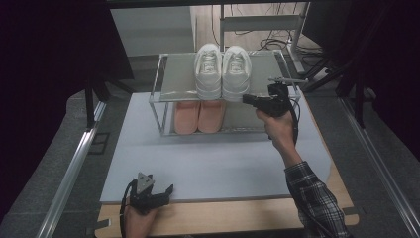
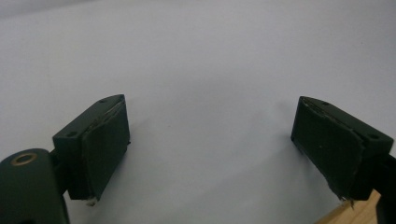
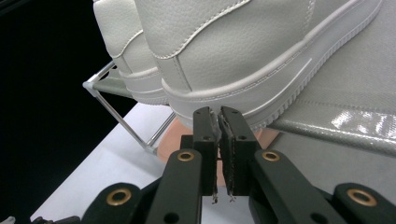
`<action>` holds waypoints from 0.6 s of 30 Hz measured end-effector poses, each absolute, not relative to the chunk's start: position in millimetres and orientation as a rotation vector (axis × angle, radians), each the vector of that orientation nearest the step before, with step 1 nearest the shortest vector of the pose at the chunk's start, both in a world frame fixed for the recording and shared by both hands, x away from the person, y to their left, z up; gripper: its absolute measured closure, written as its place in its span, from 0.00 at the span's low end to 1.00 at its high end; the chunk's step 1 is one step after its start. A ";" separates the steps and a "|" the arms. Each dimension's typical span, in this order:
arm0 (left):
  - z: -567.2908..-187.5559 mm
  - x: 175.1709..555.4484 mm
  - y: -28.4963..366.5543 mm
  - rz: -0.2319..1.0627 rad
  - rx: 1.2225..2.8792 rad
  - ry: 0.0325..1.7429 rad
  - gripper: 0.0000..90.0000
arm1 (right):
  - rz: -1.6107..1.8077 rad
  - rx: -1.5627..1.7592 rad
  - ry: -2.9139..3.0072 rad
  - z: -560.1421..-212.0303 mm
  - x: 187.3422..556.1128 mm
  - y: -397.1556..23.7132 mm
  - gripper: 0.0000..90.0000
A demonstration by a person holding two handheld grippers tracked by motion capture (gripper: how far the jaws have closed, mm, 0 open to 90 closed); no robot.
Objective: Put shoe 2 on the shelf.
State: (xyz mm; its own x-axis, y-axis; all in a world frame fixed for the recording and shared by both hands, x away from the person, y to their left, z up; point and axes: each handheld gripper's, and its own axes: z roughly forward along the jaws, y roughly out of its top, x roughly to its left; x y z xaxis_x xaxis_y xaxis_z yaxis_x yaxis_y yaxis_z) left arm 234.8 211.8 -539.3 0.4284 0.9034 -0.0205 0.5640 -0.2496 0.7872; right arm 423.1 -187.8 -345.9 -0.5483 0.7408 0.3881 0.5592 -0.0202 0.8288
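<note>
Nearest the camera in the high view, the left gripper (image 1: 166,191) rests at the front edge of the table (image 1: 223,168), its jaws spread wide over bare white surface with nothing between them, as its own view confirms (image 2: 210,154).

Farther in, the right gripper (image 1: 246,99) is held level at the front right corner of the shoe rack (image 1: 154,96). Its jaws stand almost together, with only a thin slit between the pads (image 3: 211,133) and nothing caught there; the tips sit just at the heel of the right white sneaker (image 3: 243,60), so close that touching or just short cannot be told.

That sneaker (image 1: 236,72) stands on the upper shelf, heel toward the person, side by side and touching the left white sneaker (image 1: 208,69). It looks light, with a firm rubber sole and a padded, smooth leather-like upper that would give a little under pressure. The stiff heel counter or the collar rim seems the soundest place to pinch; the slick side panel may slip.

On the lower shelf a pair of pink slippers (image 1: 199,116) lies, soft-looking and flat, directly beneath the sneakers. The rack's thin frame and glossy shelves look light enough to shift if pushed.
</note>
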 end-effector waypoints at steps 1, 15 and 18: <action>-539.3 234.8 211.8 0.579 1.939 1.240 0.13 | 1.610 1.396 2.073 -345.9 423.1 -187.8 0.93; -539.4 234.9 211.6 0.579 1.936 1.240 0.13 | 1.574 1.341 2.112 -341.2 411.1 -190.8 0.86; -539.3 234.8 211.7 0.579 1.937 1.240 0.13 | 1.562 1.327 2.121 -340.9 407.9 -191.3 0.83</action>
State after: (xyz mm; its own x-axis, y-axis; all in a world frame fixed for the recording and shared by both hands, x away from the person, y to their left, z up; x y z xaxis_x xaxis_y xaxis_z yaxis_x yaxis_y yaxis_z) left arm 234.8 211.7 -539.3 0.4281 0.9035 -0.0215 0.5637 -0.2483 0.7878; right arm 407.9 -191.3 -340.9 -0.5803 0.7423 0.3350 0.5404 0.0432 0.8403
